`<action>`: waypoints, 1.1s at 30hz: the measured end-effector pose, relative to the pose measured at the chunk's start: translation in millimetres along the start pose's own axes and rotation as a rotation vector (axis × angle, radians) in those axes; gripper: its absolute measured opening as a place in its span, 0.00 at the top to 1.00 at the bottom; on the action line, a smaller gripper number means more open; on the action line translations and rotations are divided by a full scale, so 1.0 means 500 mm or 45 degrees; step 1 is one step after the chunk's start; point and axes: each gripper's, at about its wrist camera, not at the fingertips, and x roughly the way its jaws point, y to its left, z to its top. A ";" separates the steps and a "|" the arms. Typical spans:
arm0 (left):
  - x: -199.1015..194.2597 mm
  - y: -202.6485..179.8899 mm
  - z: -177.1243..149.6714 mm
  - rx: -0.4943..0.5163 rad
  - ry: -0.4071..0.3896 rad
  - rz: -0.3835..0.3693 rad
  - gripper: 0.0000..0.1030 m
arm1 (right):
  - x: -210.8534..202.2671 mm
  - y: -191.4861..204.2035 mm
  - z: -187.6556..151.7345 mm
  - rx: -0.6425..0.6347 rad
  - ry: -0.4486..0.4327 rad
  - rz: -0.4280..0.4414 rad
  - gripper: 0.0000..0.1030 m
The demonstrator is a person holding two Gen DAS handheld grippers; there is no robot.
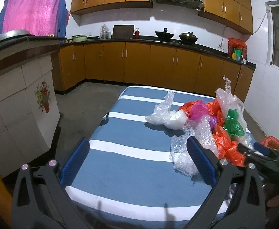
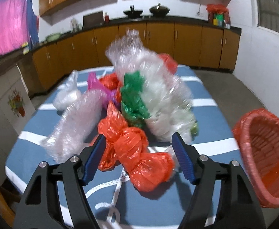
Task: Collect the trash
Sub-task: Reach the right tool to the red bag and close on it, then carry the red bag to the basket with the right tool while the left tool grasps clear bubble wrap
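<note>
— Where's the trash?
— The crumpled orange plastic bag point(image 2: 128, 148) lies low in the frame's centre, between the right gripper point(image 2: 139, 150)'s part-open blue pads, not pinched.
— The left gripper point(image 1: 137, 162)?
— Wide open, empty, over the blue-and-white striped tablecloth point(image 1: 120, 133).

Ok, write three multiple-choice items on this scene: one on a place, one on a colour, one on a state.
1. Where does the basket stand in the right wrist view?
A. right of the trash pile
B. on the counter
C. on the floor at left

2. What colour is the bag between the right gripper's jaws?
A. green
B. orange-red
C. black

3. How do the left gripper's jaws stand?
A. shut on bubble wrap
B. shut on nothing
C. wide apart, only tablecloth between them

Key: 1 A, it sits at the table's right edge; 2 B, the crumpled orange-red plastic lies between the blue pads; 3 C, nothing is gripped.
</note>
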 end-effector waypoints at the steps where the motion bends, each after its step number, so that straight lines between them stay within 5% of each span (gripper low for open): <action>1: 0.004 0.002 -0.001 0.000 0.004 -0.003 0.04 | 0.013 0.006 -0.004 -0.017 0.021 -0.005 0.32; 10: 0.034 -0.001 -0.004 -0.020 0.050 -0.065 0.12 | 0.060 0.023 -0.013 -0.098 0.112 -0.015 0.42; 12: 0.037 -0.009 -0.003 -0.018 0.055 -0.081 0.14 | 0.067 0.024 -0.015 -0.113 0.141 0.020 0.60; 15: 0.043 -0.022 0.001 -0.009 0.065 -0.118 0.20 | 0.057 0.026 -0.018 -0.120 0.140 0.058 0.73; 23: 0.060 -0.084 0.020 0.025 0.095 -0.242 0.28 | -0.042 -0.006 -0.002 -0.048 0.020 0.127 0.74; 33: 0.144 -0.229 0.033 0.210 0.193 -0.294 0.38 | -0.129 -0.122 0.010 0.054 -0.083 -0.020 0.74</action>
